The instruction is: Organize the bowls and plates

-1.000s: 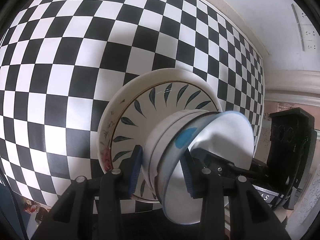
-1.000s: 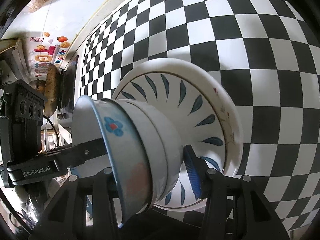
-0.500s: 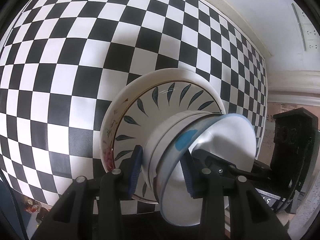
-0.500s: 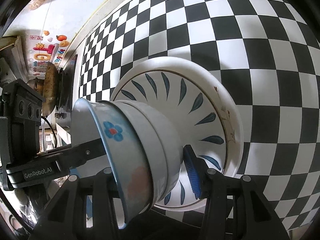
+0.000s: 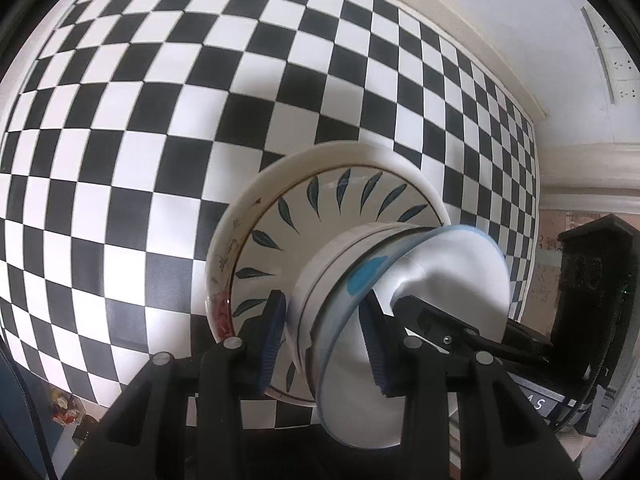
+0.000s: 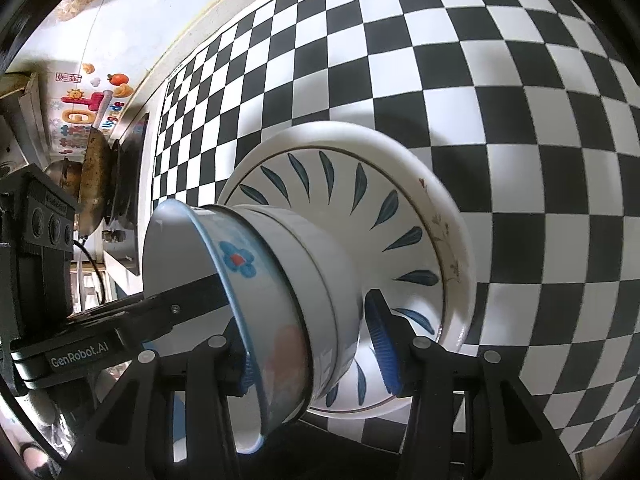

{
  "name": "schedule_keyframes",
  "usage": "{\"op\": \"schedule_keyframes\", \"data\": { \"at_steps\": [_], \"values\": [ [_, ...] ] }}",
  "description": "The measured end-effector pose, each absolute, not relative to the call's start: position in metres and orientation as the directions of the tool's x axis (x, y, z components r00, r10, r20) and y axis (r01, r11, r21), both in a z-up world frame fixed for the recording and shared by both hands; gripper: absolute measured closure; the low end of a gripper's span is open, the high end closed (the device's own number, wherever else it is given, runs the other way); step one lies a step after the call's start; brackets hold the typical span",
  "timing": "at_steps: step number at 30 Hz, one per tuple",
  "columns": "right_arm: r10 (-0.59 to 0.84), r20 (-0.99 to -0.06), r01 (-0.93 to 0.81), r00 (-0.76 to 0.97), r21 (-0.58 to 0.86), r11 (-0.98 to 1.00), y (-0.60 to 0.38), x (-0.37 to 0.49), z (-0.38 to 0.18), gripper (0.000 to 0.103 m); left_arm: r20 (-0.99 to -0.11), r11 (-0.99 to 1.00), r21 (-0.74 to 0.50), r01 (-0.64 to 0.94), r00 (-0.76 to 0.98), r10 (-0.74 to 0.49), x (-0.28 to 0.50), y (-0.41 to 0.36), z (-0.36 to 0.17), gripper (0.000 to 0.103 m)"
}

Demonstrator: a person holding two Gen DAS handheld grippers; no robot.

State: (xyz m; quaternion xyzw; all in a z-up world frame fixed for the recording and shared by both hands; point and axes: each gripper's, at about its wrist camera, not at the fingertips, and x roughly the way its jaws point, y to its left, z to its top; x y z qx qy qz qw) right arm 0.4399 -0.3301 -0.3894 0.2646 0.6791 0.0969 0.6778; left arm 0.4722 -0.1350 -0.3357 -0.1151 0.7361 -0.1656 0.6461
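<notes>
I'm seeing nested bowls (image 5: 384, 296), the top one blue-rimmed with a flower, stacked on a leaf-patterned plate (image 6: 360, 184). My left gripper (image 5: 324, 336) and right gripper (image 6: 316, 344) each clamp the bowl stack from opposite sides. Below is checkered tabletop (image 5: 160, 120); a pan (image 6: 94, 184), somewhat blurred, sits far off.

Bright, even daylight, with soft grey shadows on the checkered cloth (image 5: 168, 152) around the plates (image 6: 448, 208). Strong fisheye bending and dark corners; slight blur on near edges.

Both wrist views close, opposite sides, sharing bowl stack (image 5: 360, 280) (image 6: 288, 280).
</notes>
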Motion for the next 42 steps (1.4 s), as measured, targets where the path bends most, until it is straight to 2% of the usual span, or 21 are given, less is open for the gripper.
{"op": "schedule_keyframes", "data": {
  "at_steps": [10,12,14,16,18,19,21,24,32,42],
  "values": [
    [0.329,-0.94,0.171,0.094,0.34,0.925,-0.332,0.434,-0.355,0.052,-0.972,0.965,-0.232,0.125,0.017,-0.236,0.462,-0.136,-0.3,0.066],
    [0.291,-0.95,0.156,0.118,0.307,0.939,-0.331,0.43,-0.344,0.043,-0.979,0.973,-0.185,0.139,0.059,-0.195,0.457,-0.136,-0.292,0.066],
    [0.243,-0.959,0.139,0.147,0.264,0.955,-0.33,0.426,-0.332,0.017,-0.981,0.977,-0.153,0.151,0.092,-0.168,0.449,-0.135,-0.285,0.066],
    [0.196,-0.962,0.125,0.188,0.221,0.967,-0.329,0.42,-0.316,0.007,-0.981,0.978,-0.126,0.163,0.124,-0.147,0.443,-0.134,-0.279,0.066],
    [0.175,-0.959,0.122,0.221,0.206,0.971,-0.329,0.413,-0.303,0.0,-0.978,0.977,-0.107,0.187,0.16,-0.137,0.436,-0.134,-0.272,0.047],
    [0.156,-0.957,0.123,0.244,0.19,0.974,-0.329,0.409,-0.295,0.0,-0.973,0.976,-0.099,0.192,0.188,-0.135,0.432,-0.133,-0.266,0.043],
    [0.106,-0.952,0.125,0.289,0.148,0.981,-0.327,0.401,-0.282,0.0,-0.957,0.976,-0.088,0.198,0.255,-0.138,0.425,-0.129,-0.253,0.019],
    [0.031,-0.934,0.131,0.357,0.083,0.988,-0.322,0.389,-0.263,0.0,-0.937,0.976,-0.101,0.194,0.312,-0.159,0.417,-0.123,-0.237,0.007],
    [-0.098,-0.872,0.186,0.48,-0.007,0.982,-0.311,0.355,-0.212,0.0,-0.881,0.978,-0.072,0.196,0.446,-0.154,0.397,-0.113,-0.194,0.004],
    [-0.118,-0.813,0.202,0.571,0.0,0.979,-0.288,0.298,-0.147,0.0,-0.825,0.973,-0.053,0.227,0.539,-0.171,0.342,-0.106,-0.14,0.004]
  ]
}}
